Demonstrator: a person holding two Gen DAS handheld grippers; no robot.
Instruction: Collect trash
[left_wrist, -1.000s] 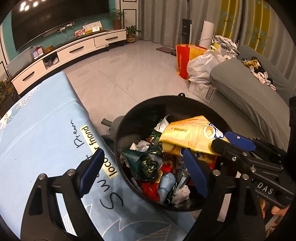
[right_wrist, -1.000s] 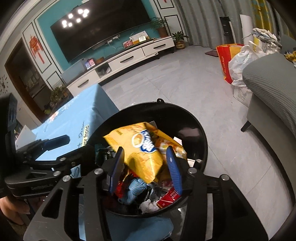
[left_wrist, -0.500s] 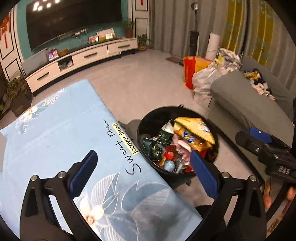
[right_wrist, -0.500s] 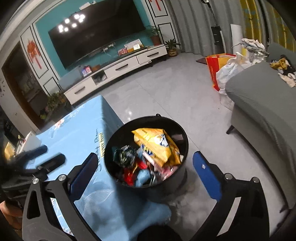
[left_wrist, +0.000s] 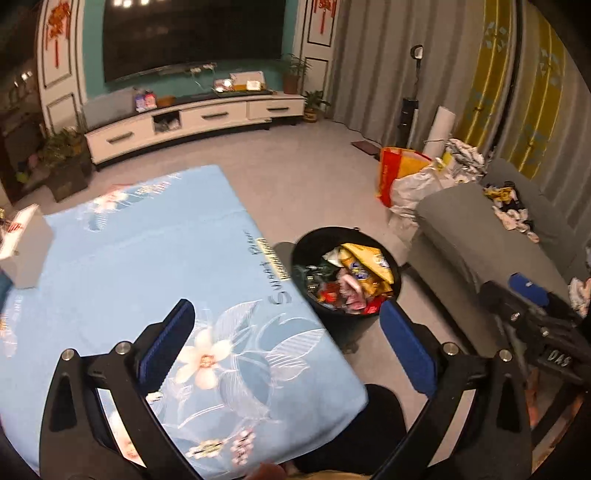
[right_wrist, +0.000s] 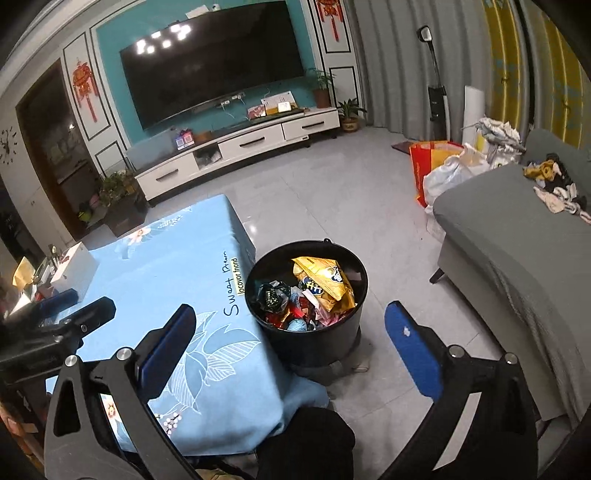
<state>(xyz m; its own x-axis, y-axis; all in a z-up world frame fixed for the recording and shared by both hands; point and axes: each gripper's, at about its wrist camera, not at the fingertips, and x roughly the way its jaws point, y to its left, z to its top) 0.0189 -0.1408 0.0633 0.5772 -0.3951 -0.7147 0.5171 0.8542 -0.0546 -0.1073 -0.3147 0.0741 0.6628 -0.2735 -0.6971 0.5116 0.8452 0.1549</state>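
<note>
Since the earlier frames we have lifted both grippers away from the bin, so the left gripper and right gripper hang fully spread and empty above it, the trash lies inside, and the table beside it shows none left.

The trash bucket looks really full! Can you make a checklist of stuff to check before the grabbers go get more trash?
1. Left gripper empty, jaws wide: ok.
2. Right gripper empty, jaws wide: ok.
3. Yellow chip bag fully inside the black trash bucket: ok.
4. Room left in the bucket: not ok, wrappers are piled near the rim.
5. More trash on the blue tablecloth: cannot tell; only a white box shows at its far corner.
6. Floor around the bucket free of dropped wrappers: cannot tell; a small whitish scrap lies by its base.
</note>
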